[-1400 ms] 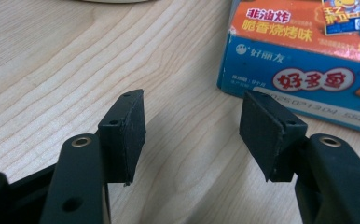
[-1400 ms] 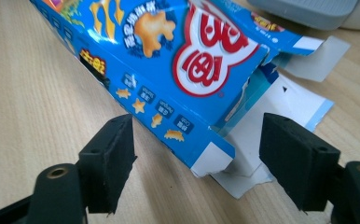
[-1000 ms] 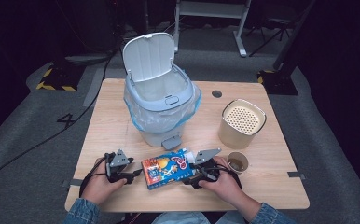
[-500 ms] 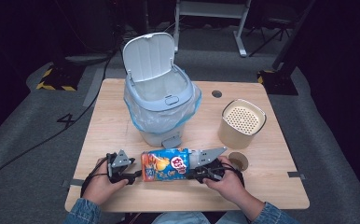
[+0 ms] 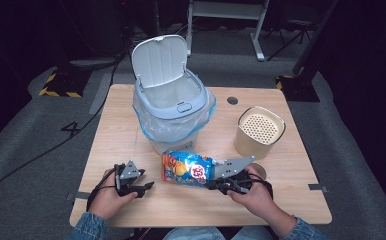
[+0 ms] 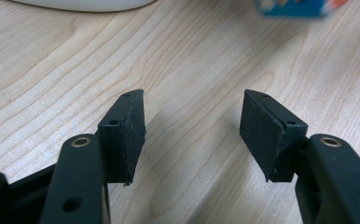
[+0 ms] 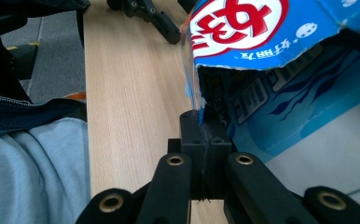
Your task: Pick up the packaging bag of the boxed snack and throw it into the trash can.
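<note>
- The right hand-held gripper (image 5: 212, 184) is clamped tight on the edge of a blue snack bag (image 5: 187, 169), which hangs clear of the wooden tabletop (image 5: 291, 165) near its front edge, just in front of the bin.
- In the right gripper view the two black jaws meet with only the thin torn rim of the snack bag (image 7: 262, 56) pinched between them; they have just been closing on it.
- The left hand-held gripper (image 5: 148, 186) rests low over the tabletop at the front left, well apart from the bag; in the left gripper view its jaws stand partly open with nothing but bare wood (image 6: 192, 70) between them.
- A grey bin (image 5: 171, 107) with a clear blue-tinted liner stands mid-table, its lid tipped up and back.
- A cream round container with a perforated top (image 5: 260, 131) stands to the right of the bin, just beyond the right hand (image 5: 253, 192).
</note>
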`<state>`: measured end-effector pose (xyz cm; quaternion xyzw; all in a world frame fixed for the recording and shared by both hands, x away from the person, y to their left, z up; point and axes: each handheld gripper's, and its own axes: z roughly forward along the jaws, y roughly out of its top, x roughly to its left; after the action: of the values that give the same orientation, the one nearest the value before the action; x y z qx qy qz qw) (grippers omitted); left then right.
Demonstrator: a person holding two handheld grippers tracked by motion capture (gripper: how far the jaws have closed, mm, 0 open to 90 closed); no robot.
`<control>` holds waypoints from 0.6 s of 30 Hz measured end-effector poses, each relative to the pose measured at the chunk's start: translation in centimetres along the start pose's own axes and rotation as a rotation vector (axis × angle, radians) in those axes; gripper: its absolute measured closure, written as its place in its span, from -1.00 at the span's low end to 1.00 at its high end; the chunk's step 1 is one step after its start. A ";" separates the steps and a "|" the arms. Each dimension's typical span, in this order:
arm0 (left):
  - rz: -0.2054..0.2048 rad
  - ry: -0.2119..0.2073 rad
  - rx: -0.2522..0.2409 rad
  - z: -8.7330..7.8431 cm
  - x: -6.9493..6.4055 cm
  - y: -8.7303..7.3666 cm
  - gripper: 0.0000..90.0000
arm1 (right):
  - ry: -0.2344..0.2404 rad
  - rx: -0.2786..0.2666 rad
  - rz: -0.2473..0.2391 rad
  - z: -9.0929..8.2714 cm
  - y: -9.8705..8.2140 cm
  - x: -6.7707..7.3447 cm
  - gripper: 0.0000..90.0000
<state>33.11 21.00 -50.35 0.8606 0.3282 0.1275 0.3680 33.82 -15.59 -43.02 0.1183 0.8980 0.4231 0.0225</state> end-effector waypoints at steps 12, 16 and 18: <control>-0.009 0.005 0.004 0.1 0.2 0.1 -0.20 | -0.049 -0.023 -0.024 -4.9 1.2 0.1 1.00; -0.007 0.006 0.004 0.1 0.2 0.1 -0.20 | -0.052 -0.043 -0.028 -6.4 2.1 0.2 1.00; -0.009 0.008 0.004 0.1 0.1 0.0 -0.20 | -0.057 -0.051 -0.036 -7.0 2.5 0.3 1.00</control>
<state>33.25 21.00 -50.37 0.8594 0.3338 0.1287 0.3654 33.07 -19.32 -36.57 0.1136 0.8880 0.4418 0.0585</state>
